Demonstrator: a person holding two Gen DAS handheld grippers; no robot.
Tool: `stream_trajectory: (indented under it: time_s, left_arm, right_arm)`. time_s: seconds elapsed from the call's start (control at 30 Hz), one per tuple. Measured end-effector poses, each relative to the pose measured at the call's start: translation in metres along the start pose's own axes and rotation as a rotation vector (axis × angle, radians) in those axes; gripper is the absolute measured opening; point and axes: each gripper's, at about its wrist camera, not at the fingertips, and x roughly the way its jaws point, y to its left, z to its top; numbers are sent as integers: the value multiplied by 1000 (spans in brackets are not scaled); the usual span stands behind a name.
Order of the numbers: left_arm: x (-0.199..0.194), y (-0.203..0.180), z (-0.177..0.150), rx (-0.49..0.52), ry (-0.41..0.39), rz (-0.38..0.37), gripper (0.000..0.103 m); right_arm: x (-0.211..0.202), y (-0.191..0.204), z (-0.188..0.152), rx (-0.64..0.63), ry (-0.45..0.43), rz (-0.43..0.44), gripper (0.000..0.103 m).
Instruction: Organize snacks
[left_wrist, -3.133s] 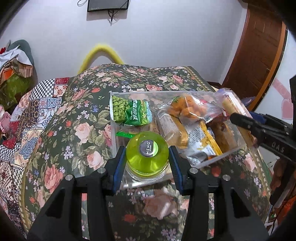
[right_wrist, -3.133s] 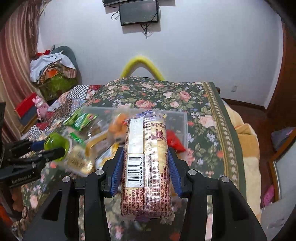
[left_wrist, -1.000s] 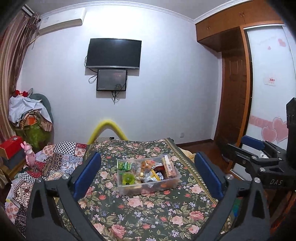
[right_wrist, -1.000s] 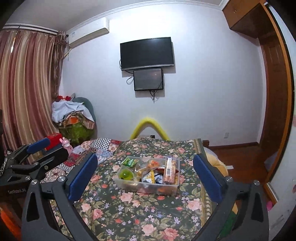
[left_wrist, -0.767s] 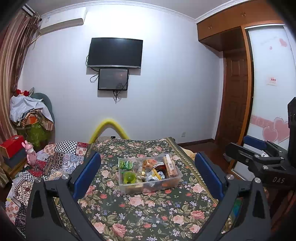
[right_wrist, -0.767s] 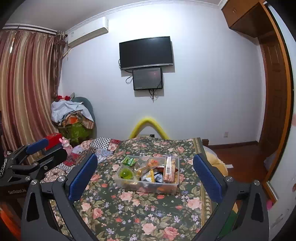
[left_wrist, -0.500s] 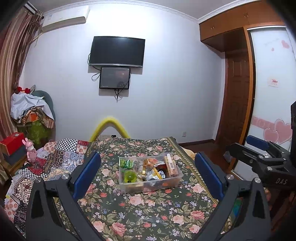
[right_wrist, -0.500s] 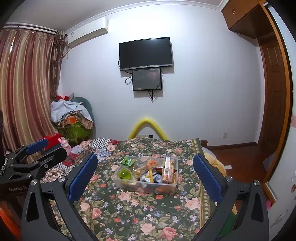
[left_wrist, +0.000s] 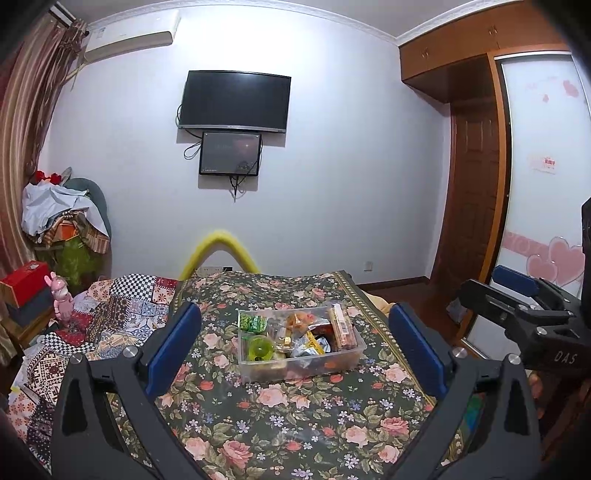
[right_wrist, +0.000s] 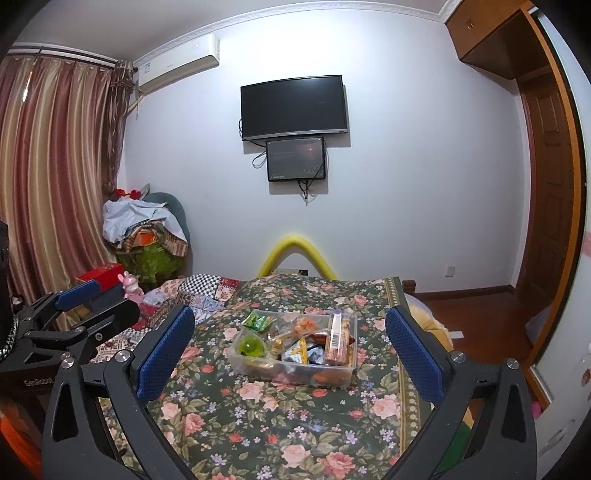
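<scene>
A clear plastic bin sits on the floral bedspread. It holds a green round jar, a green snack packet, a long biscuit pack and other wrapped snacks. The bin also shows in the right wrist view, with the jar and the biscuit pack in it. My left gripper is wide open and empty, held well back from the bin. My right gripper is wide open and empty, also well back.
A patchwork quilt lies left of the spread. A pile of clothes, a red box and a pink toy stand at the left. A yellow arch stands behind the bed. A wooden door is at the right.
Three seconds ago my left gripper held the green jar and my right held the biscuit pack at the bin. Both are now in the bin. In the last second the views barely shift.
</scene>
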Motion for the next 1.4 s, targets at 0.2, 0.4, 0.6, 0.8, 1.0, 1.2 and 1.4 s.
stream_trajectory:
  time_s: [0.2,0.4,0.6,0.8,1.0,1.2,1.4]
  left_arm:
    - [-2,0,1,1,-6,-1,103]
    - [-4,-2,2,7,-11,-3,103]
    - [-7,-4,4,16,-24,-7,103]
    - [-8,-4,8,14,-27,-29,103]
    - [-7,-3,9,9,-19,-38,103]
    - [-12,-7,9,27,-33,-41,103]
    - [-13,-6,9,20,-37,-46,103]
  right_arm:
    - [-1,1,0,1,-2,1,103]
    - [-3,1,1,0,-11,-1,103]
    - [-5,0,1,2,-15,4,103]
    - [-6,2,3,1,-18,2,103]
    - [-6,2,3,-4,-20,2,103]
    - [-6,3,3,-3,-20,1,103]
    - [-6,4,6,-2,-18,4,103]
